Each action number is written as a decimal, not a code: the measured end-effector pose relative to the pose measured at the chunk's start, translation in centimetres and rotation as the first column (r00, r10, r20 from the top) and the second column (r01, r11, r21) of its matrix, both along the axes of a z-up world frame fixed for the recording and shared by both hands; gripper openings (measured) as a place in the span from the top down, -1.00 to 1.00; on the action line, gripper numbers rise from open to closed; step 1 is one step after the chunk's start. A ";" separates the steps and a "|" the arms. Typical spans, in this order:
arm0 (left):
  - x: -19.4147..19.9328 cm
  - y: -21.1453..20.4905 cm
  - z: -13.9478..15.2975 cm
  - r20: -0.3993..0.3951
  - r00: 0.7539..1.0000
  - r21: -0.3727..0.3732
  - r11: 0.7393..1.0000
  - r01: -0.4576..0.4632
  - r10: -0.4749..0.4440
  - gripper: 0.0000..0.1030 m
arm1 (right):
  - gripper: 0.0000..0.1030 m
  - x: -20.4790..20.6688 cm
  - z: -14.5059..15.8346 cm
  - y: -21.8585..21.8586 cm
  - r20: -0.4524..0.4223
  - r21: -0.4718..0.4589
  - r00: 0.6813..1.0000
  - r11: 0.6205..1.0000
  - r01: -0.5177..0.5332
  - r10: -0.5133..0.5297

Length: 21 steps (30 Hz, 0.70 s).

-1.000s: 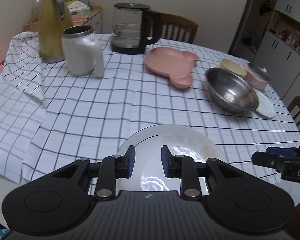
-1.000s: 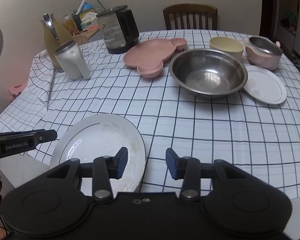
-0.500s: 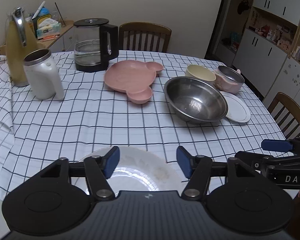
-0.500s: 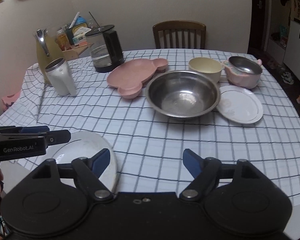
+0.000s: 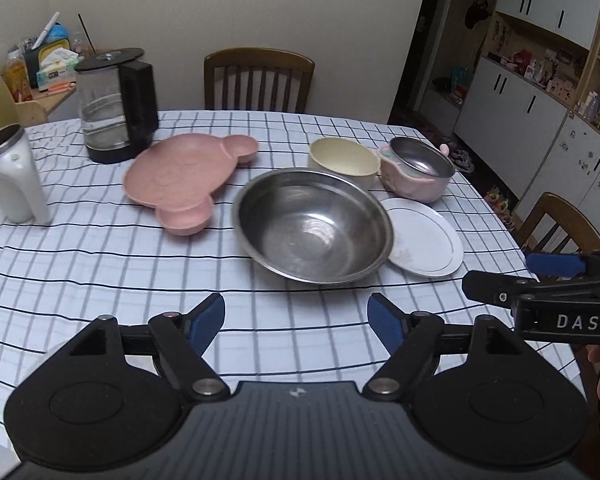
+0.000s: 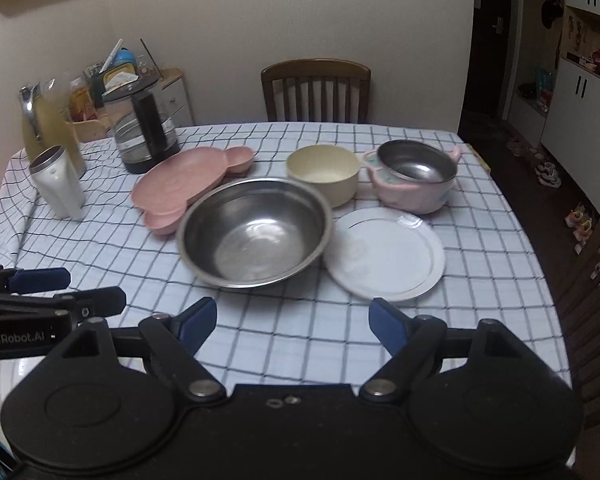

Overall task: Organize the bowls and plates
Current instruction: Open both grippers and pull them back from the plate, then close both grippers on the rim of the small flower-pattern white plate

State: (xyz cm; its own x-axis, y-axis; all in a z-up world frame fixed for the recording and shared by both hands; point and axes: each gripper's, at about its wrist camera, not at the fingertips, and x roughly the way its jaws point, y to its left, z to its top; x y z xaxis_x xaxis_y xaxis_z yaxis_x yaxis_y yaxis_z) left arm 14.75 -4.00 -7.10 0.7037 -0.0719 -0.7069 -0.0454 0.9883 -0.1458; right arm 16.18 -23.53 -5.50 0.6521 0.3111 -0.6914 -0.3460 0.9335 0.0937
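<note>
Our left gripper [image 5: 296, 322] and right gripper [image 6: 292, 322] are opening, empty; the steel bowl [image 6: 254, 232], touching the white plate [image 6: 384, 254], could drag it if lifted carelessly.

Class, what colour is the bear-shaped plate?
Pink: the bear-shaped plate shows best in the left wrist view.

Bare checked tablecloth [image 5: 140, 280] from nine to six o'clock, steel mixing bowl [image 5: 314, 226] blocking at twelve, white plate [image 5: 424, 238] touching it at two, kettle [image 5: 116, 104] at eleven

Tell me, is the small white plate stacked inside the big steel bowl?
No. The small white plate lies flat on the tablecloth beside the big steel bowl.
</note>
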 end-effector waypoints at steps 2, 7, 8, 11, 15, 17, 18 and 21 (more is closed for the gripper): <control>1.0 -1.3 -0.2 -0.006 1.000 -0.007 1.000 -0.001 0.001 -0.52 | -0.97 1.0 0.0 -1.4 0.027 -0.011 1.000 1.000 0.008 -0.008; 3.6 -4.5 -1.1 -0.043 0.999 -0.011 1.000 -0.008 0.008 -0.52 | -0.99 3.7 -0.2 -4.7 0.060 -0.016 0.998 1.000 -0.006 0.007; 4.1 -5.1 -1.4 -0.053 0.999 -0.014 1.000 -0.010 0.009 -0.52 | -0.99 4.4 -0.3 -5.3 0.057 -0.023 0.998 1.000 -0.009 0.011; 5.8 -6.9 -2.1 -0.081 0.997 -0.027 0.999 -0.019 0.017 -0.52 | -0.99 6.5 -0.9 -7.0 0.043 -0.036 0.999 0.999 -0.022 0.024; 8.2 -9.1 -3.4 -0.124 0.992 -0.034 0.999 -0.030 0.026 -0.52 | -0.99 9.3 -2.0 -8.9 0.028 -0.059 0.999 0.998 -0.034 0.036; 9.3 -10.1 -4.0 -0.141 0.990 -0.034 0.999 -0.033 0.028 -0.52 | -0.99 10.6 -2.5 -9.6 0.018 -0.074 0.999 0.996 -0.047 0.049; 9.8 -10.6 -4.3 -0.152 0.988 -0.034 0.999 -0.037 0.031 -0.52 | -0.99 11.2 -2.8 -9.9 0.012 -0.078 0.998 0.995 -0.059 0.060; 11.3 -11.7 -5.3 -0.176 0.983 -0.043 0.998 -0.052 0.044 -0.52 | -0.96 13.0 -3.7 -10.6 -0.010 -0.089 0.996 0.992 -0.091 0.090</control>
State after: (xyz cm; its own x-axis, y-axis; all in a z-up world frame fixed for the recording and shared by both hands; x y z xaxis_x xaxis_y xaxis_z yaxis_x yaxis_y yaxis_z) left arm 26.02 -15.70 -12.38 0.5726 -0.0770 -0.8162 -0.1218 0.9765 -0.1776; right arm 29.17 -34.14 -9.17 0.6198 0.3053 -0.7229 -0.4290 0.9032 0.0136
